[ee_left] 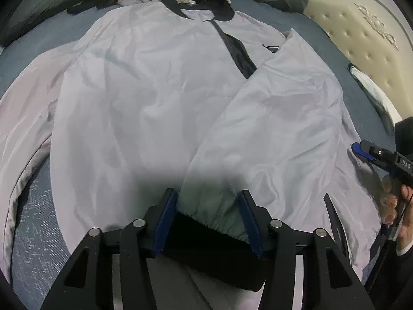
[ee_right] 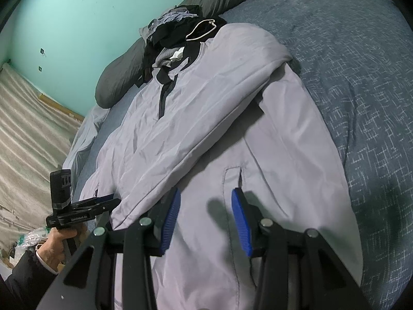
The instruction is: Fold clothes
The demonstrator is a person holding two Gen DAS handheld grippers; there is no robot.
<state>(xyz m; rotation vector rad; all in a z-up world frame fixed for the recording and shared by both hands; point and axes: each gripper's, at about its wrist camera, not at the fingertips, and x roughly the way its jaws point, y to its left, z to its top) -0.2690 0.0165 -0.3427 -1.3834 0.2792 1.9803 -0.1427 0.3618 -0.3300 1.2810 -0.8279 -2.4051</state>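
Your jacket point(ee_left: 144, 98) lies flat on the bed point(ee_right: 361, 77), chest up, collar toward twelve o'clock where a heap of dark clothes point(ee_right: 178, 31) waits against the pillow point(ee_right: 116, 85) — laid out like that so each side can fold inward. One sleeve point(ee_left: 278, 118) is already crossed over the body, running from about one o'clock down to six in the left wrist view, and its black elastic cuff point(ee_left: 206, 232) sits right between the jaws of your left gripper point(ee_left: 206, 217). Those jaws are spread, blue pads standing clear on either side of the cuff, not pinching it; it looks like the sleeve is being set down where you want it. Your right gripper point(ee_right: 206, 219) hovers low over the jacket's hem area, jaws parted with nothing between them but the flat fabric beneath, the pocket slit point(ee_right: 240, 178) just ahead at twelve o'clock. From there the left gripper shows at nine o'clock at the sleeve's end. The other sleeve point(ee_left: 23, 134) sprawls out at nine o'clock in the left view — likely your next fold.
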